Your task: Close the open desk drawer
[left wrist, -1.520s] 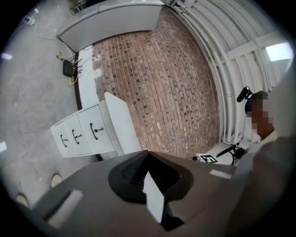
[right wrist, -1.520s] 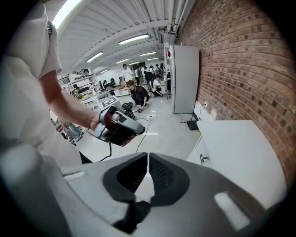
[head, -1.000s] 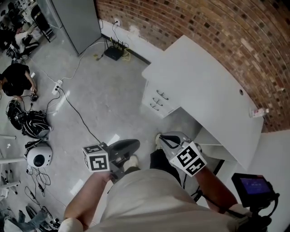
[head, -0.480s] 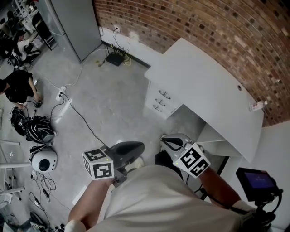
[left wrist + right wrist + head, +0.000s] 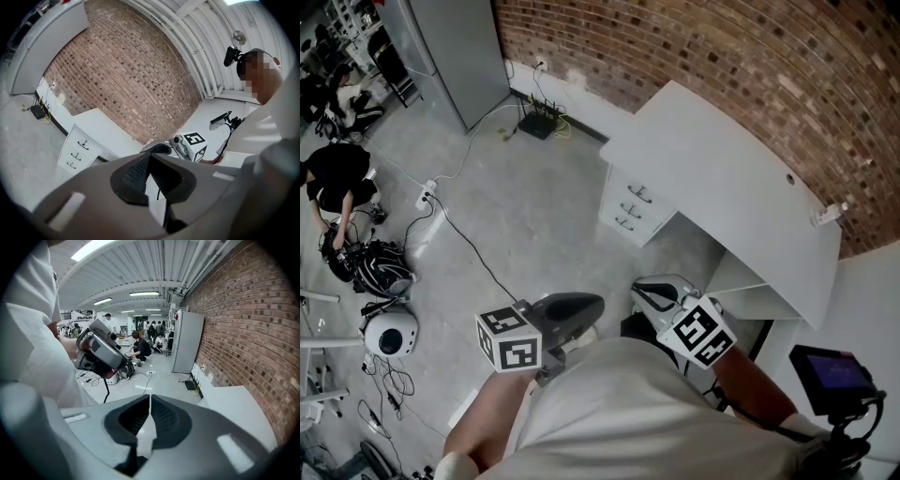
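Brick wall (image 5: 750, 56) runs along the top and right of the head view, with grey concrete floor (image 5: 516, 206) below it. The white desk (image 5: 712, 178) sits against the wall, and you're standing at its open knee-space side. A tall grey cabinet (image 5: 450, 47) is against the same wall, further left.

The drawer unit (image 5: 628, 208) is under the desk's left end: three stacked fronts, each with a dark handle. The fronts line up with each other in the head view and the left gripper view, so I can't tell which one is open. It's ahead of you and well apart from both grippers.

Left gripper (image 5: 586, 305): held in front of your torso, pointing toward the desk. Jaws are together, nothing between the pads. Its marker cube (image 5: 511, 339) faces up.

Right gripper (image 5: 639, 289): just beside the left one, the tips near each other but not touching. Jaws pressed together, empty. Its marker cube (image 5: 701, 330) sits over your forearm.

There's a small screen on a stand (image 5: 830, 375) at your right. A person crouches (image 5: 337, 178) far left over dark bags. A white dome-shaped device (image 5: 389, 330) sits on the floor near cables. A black router (image 5: 536, 122) is by the wall, and a power strip (image 5: 423, 197) lies mid-floor.
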`<state>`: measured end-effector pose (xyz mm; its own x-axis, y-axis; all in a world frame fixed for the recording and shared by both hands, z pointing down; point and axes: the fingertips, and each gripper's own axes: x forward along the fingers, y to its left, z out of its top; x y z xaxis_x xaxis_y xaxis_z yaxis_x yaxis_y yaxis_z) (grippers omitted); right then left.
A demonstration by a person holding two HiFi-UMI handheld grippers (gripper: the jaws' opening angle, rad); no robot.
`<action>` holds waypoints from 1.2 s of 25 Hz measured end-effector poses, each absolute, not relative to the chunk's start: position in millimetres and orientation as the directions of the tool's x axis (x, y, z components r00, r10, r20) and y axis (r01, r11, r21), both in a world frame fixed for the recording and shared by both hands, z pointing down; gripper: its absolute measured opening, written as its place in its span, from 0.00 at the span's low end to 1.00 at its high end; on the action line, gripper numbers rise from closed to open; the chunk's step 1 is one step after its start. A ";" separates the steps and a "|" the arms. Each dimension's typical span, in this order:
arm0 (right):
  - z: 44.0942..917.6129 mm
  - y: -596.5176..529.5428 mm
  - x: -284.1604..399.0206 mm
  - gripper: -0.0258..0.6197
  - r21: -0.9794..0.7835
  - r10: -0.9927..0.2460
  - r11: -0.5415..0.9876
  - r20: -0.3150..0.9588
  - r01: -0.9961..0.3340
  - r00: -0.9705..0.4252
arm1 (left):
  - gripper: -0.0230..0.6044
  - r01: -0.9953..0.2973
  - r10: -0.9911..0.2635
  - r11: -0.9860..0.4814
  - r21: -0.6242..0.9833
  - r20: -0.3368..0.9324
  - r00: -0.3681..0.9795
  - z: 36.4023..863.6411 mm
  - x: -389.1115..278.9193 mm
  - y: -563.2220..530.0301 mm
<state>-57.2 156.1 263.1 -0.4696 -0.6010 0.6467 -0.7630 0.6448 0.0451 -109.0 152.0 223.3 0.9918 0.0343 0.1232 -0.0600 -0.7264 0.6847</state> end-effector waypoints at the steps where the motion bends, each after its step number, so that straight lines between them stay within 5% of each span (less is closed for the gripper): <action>1: 262.6 158.3 -57.9 0.06 0.046 -0.602 0.645 0.646 -0.763 -0.470 | 0.04 -0.061 0.037 -0.731 0.680 0.129 0.991 223.8 -108.7 154.7; 30: 262.6 198.1 -81.1 0.06 0.069 -0.595 0.660 0.655 -0.748 -0.465 | 0.04 -0.065 0.069 -0.758 0.649 0.178 0.982 239.9 -120.2 192.1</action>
